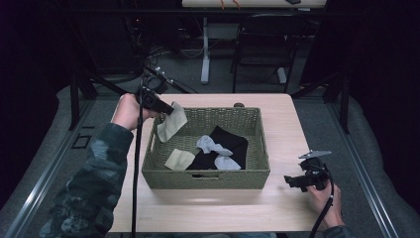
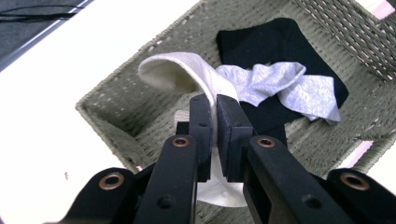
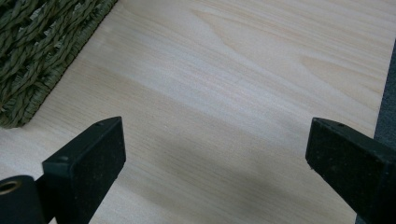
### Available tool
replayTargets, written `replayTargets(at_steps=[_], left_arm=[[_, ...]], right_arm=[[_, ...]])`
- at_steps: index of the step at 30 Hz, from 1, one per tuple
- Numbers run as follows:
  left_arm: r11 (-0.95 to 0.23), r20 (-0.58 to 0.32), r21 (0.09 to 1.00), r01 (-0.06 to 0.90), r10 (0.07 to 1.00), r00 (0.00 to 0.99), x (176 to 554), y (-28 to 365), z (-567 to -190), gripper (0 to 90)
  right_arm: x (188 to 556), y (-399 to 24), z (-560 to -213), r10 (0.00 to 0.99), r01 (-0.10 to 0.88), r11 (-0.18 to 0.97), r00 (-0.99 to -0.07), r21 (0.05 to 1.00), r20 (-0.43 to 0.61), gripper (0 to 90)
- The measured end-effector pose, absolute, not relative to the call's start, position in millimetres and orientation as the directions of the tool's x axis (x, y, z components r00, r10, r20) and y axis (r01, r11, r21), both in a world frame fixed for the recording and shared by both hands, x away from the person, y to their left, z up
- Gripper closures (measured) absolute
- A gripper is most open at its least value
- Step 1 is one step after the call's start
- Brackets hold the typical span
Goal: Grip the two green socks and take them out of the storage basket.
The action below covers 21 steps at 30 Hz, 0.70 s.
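My left gripper (image 1: 171, 109) is shut on a cream sock (image 1: 172, 123) and holds it in the air over the far left corner of the green wicker basket (image 1: 257, 133). In the left gripper view the jaws (image 2: 216, 109) pinch the cream sock (image 2: 187, 72), which droops on both sides of them. Inside the basket lie a black cloth (image 1: 229, 142), a grey sock (image 1: 213, 147) on top of it, and a second cream sock (image 1: 179, 159). My right gripper (image 1: 289, 182) rests open near the table's right front, right of the basket, with nothing between its jaws (image 3: 215, 154).
The basket stands in the middle of a light wooden table (image 1: 287, 119). A corner of the basket (image 3: 37, 51) lies left of my right gripper. Behind the table are a dark chair (image 1: 262, 44) and a table leg (image 1: 205, 49).
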<state>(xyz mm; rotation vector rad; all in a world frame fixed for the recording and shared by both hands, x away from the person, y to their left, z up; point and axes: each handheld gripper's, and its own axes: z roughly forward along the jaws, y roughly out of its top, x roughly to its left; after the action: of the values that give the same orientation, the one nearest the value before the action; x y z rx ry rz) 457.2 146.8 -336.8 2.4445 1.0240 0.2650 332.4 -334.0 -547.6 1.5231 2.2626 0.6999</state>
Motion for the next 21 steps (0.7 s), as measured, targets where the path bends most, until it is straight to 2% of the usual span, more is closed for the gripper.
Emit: replayTargets(at_steps=[10,21], left_arm=[[-0.583,0.021,0.516,0.628,0.741,0.671,456.3,165.7,-316.0,85.2],[-0.519,0.028,0.546,0.658,0.796,0.605,446.7,210.9,-302.3,85.1]], right_arm=[[332.4,-334.0,-547.8,0.926,0.767,0.31,-0.378,0.562,0.006,4.0],[332.6,-333.5,-548.0,0.926,0.767,0.309,-0.377,0.562,0.005,4.1]])
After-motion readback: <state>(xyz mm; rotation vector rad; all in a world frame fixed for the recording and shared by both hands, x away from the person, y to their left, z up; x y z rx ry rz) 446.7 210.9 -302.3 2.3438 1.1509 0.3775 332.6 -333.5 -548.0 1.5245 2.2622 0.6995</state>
